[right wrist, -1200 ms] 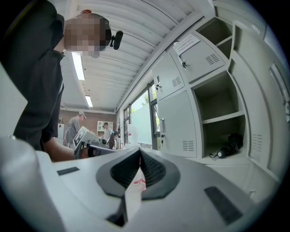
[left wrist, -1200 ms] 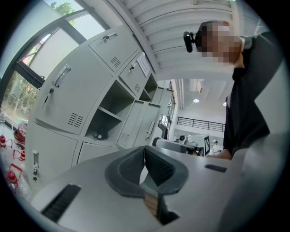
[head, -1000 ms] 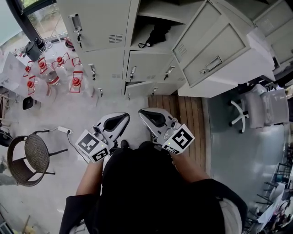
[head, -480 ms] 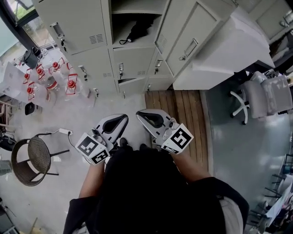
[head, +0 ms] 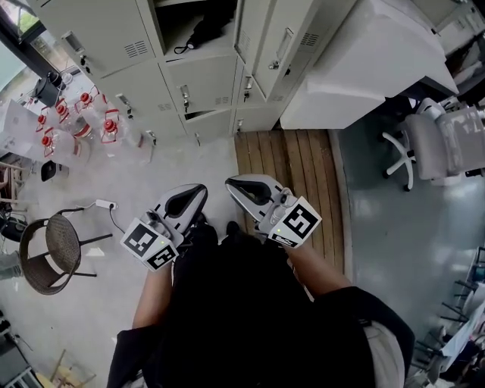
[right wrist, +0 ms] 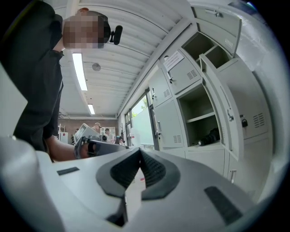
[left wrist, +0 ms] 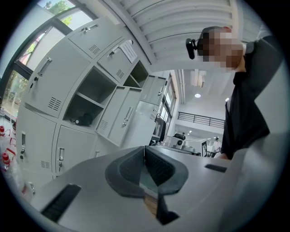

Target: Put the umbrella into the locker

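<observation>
The black folded umbrella (head: 203,27) lies on the shelf of an open grey locker (head: 176,23) at the top of the head view. It also shows as a small dark bundle, the umbrella (left wrist: 83,120) in the left gripper view and the umbrella (right wrist: 209,136) in the right gripper view. My left gripper (head: 200,190) and right gripper (head: 230,183) are held side by side low in front of the person's body, well back from the lockers. Both point level towards them. The left gripper (left wrist: 144,147) and the right gripper (right wrist: 139,150) have their pads together with nothing between them.
The locker's door (head: 282,44) hangs open to the right of the umbrella. Several red-capped water bottles (head: 92,121) stand at the left of the lockers. A wicker chair (head: 48,250) and a power strip (head: 104,204) are at the left, wooden boards (head: 284,170) underfoot, an office chair (head: 436,144) at the right.
The lockers and the umbrella have slid up and away in the head view, as both grippers drew back from them together. Both stay shut and empty.
</observation>
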Demonstrator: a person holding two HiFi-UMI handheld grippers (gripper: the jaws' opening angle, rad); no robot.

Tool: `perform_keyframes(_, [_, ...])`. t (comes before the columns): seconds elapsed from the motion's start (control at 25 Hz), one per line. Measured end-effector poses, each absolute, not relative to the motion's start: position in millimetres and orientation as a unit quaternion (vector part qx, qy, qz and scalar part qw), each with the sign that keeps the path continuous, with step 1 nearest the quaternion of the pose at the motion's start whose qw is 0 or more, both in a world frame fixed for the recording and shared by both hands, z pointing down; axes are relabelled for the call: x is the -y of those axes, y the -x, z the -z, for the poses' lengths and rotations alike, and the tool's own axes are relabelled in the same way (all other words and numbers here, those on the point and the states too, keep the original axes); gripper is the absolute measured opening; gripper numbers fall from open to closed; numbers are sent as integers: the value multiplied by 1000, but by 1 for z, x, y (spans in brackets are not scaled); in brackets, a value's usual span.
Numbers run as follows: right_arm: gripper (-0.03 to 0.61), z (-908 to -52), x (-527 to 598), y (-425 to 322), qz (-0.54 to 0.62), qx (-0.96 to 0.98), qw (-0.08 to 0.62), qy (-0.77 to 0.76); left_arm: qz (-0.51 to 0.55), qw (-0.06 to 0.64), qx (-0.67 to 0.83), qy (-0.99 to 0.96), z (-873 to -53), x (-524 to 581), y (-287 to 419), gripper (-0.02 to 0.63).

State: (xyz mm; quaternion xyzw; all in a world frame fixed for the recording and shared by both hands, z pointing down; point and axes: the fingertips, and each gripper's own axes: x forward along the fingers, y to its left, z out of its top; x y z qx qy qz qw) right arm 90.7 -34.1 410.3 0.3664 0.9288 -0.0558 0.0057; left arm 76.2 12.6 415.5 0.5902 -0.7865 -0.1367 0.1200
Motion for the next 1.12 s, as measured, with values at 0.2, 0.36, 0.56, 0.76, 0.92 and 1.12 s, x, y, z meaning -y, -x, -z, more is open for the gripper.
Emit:
perform_keyframes(0.2, [12,-419,46,-103,59,-927,1,-370,138,134,788,-586,-426,-6,-92,18])
perform_keyframes(0.36, [12,-416,48,-106,53,-927,4,-372,134,134,784,-592,-425,-2,-96,18])
perform_keyframes(0.56, [12,-410,46,-106,31,-928,5,-371,131,124,781,-598,-413,0,-91,18])
perform_keyframes(0.76, [12,-408,42,-100,22,-930,4,-368,126,116,782,-599,-409,-6,-89,18])
perform_keyframes(0.92, [11,-405,38,-100,9,-930,15,-368,121,97,790,-593,-405,-12,-88,20])
perform_keyframes(1.12, [11,-408,32,-97,12,-924,12,-381,114,99,786,-599,-406,-9,-88,20])
